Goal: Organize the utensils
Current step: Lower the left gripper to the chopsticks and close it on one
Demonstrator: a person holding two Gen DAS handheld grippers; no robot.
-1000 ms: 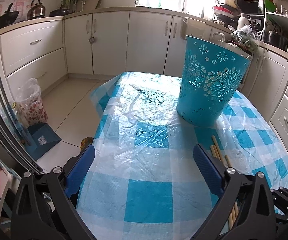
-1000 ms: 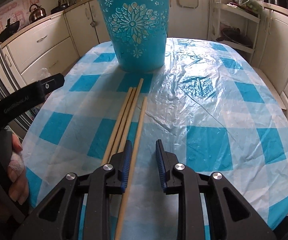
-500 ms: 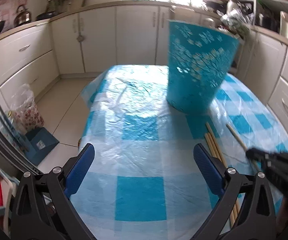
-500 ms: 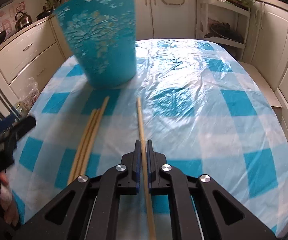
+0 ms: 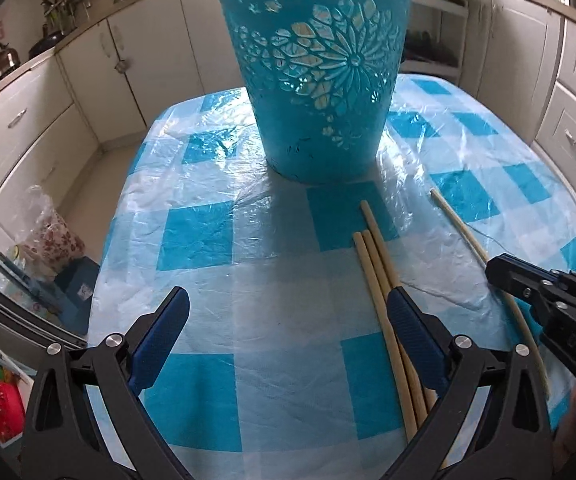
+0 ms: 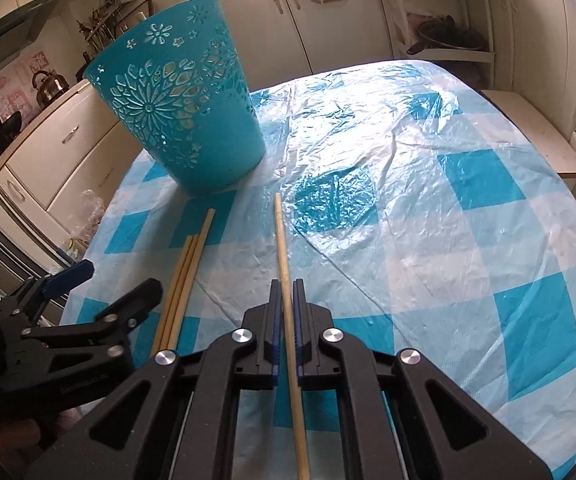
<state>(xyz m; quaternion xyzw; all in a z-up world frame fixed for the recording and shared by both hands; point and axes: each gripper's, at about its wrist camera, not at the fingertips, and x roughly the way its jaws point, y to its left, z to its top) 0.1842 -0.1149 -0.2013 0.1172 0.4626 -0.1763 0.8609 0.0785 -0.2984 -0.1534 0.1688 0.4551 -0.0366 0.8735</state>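
Chopstick (image 6: 284, 248) sits pinched between the pressed-together jaws of the right gripper (image 6: 286, 292), its tip pointing toward the blue basket (image 6: 180, 116), while three more chopsticks (image 5: 376, 264) lie in front of that basket beside the wide-spread left gripper (image 5: 288, 320).
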